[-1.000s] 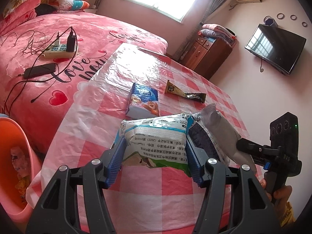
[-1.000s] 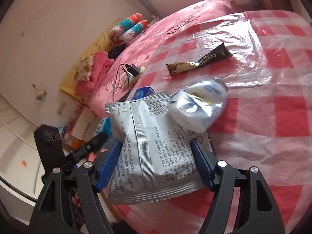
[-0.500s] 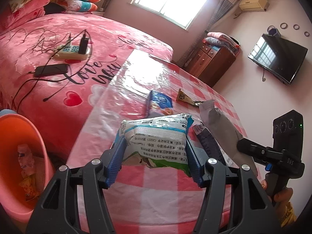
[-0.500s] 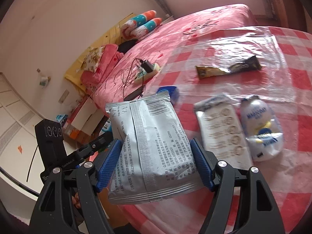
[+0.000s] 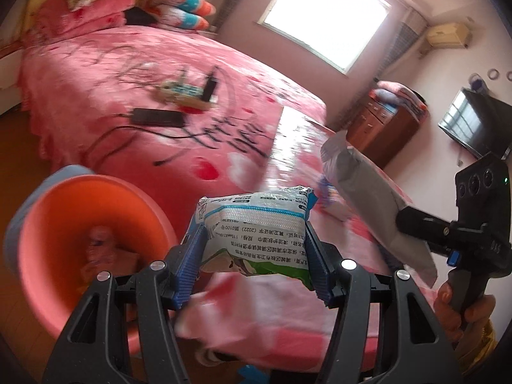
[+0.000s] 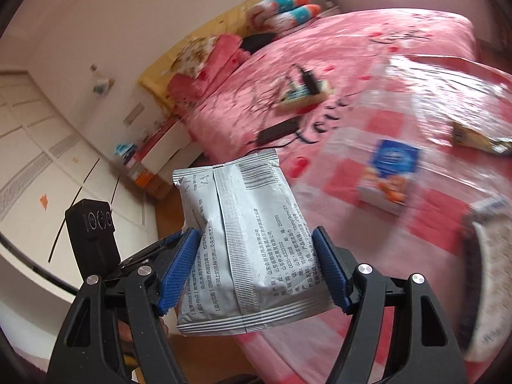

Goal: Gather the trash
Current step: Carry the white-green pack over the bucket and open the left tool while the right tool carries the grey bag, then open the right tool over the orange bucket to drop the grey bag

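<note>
My left gripper (image 5: 252, 256) is shut on a white, blue and green wipes packet (image 5: 256, 230), held in the air beside the orange trash bin (image 5: 57, 240), which has trash inside. My right gripper (image 6: 252, 272) is shut on a silver foil packet (image 6: 243, 243), also seen in the left wrist view (image 5: 368, 198), held over the table's near edge. On the red checked table (image 6: 432, 224) lie a blue box (image 6: 390, 172), a coffee sachet (image 6: 480, 137) and a silver pouch (image 6: 489, 256) at the right edge.
A pink bed (image 5: 128, 96) stands behind the bin, with a power strip (image 5: 185, 92), a phone (image 5: 156, 116) and cables on it. A wooden dresser (image 5: 384, 128) and a wall TV (image 5: 473, 128) are at the far right.
Both grippers have swung left off the table with their packets. The orange bin has come much closer in the left wrist view, and the table items have slid to the right.
</note>
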`<state>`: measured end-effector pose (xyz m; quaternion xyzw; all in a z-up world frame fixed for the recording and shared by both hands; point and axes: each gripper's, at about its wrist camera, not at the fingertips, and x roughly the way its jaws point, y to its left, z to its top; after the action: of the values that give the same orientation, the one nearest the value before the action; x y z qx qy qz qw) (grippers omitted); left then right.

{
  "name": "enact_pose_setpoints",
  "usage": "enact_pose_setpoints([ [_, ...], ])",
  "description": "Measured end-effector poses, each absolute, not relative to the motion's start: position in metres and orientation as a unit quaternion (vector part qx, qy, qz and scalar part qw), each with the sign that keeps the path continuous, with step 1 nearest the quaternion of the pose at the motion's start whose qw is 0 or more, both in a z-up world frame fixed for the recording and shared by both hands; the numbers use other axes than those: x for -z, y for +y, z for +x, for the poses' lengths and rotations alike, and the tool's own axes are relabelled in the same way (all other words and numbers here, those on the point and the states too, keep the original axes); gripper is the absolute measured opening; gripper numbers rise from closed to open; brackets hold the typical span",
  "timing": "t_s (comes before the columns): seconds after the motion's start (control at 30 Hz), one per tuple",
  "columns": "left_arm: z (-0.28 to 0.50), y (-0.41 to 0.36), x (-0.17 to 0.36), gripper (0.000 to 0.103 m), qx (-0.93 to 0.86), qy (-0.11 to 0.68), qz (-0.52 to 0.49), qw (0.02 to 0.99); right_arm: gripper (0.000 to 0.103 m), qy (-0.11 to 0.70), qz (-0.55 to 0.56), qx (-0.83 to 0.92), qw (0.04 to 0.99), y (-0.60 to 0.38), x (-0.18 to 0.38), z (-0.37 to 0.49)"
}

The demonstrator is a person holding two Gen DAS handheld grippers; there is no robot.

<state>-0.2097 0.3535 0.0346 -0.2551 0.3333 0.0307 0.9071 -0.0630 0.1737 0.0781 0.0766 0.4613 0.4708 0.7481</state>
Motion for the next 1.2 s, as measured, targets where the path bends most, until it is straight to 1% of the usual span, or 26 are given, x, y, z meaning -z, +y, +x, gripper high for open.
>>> enact_pose_setpoints([
  [0.2,-0.242,0.405,-0.009,0.061,-0.104,0.348,-0.279,0.889,0.073,0.474,0.048,-0.508,0.717,0.242,-0.07,-0.072],
  [0.37,-0.256,0.432,0.017,0.062,-0.148,0.369,-0.298,0.868,0.075,0.49,0.038,-0.524,0.696,0.288,-0.052,-0.079],
  [0.47,-0.261,0.445,0.029,0.065,-0.185,0.378,-0.302,0.855,0.083,0.5,0.057,-0.527,0.685,0.299,-0.046,-0.079],
  [0.5,-0.263,0.449,0.029,0.068,-0.193,0.376,-0.303,0.855,0.085,0.504,0.062,-0.524,0.684,0.299,-0.043,-0.078],
  [0.53,-0.267,0.451,0.029,0.073,-0.199,0.374,-0.301,0.854,0.085,0.505,0.064,-0.522,0.684,0.298,-0.042,-0.078],
  [0.63,-0.271,0.456,0.024,0.076,-0.216,0.364,-0.29,0.858,0.085,0.496,0.054,-0.508,0.702,0.287,-0.044,-0.077],
  [0.8,-0.265,0.452,0.014,0.078,-0.215,0.354,-0.285,0.864,0.085,0.469,0.027,-0.47,0.748,0.26,-0.051,-0.077],
  [1.07,-0.235,0.415,-0.008,0.082,-0.168,0.347,-0.266,0.883,0.085,0.444,0.003,-0.409,0.797,0.213,-0.057,-0.074],
  [1.17,-0.224,0.399,-0.014,0.082,-0.15,0.351,-0.255,0.888,0.09,0.436,0.002,-0.385,0.814,0.193,-0.059,-0.072],
  [1.2,-0.22,0.395,-0.015,0.082,-0.145,0.353,-0.254,0.889,0.09,0.433,0.001,-0.379,0.818,0.188,-0.06,-0.072],
])
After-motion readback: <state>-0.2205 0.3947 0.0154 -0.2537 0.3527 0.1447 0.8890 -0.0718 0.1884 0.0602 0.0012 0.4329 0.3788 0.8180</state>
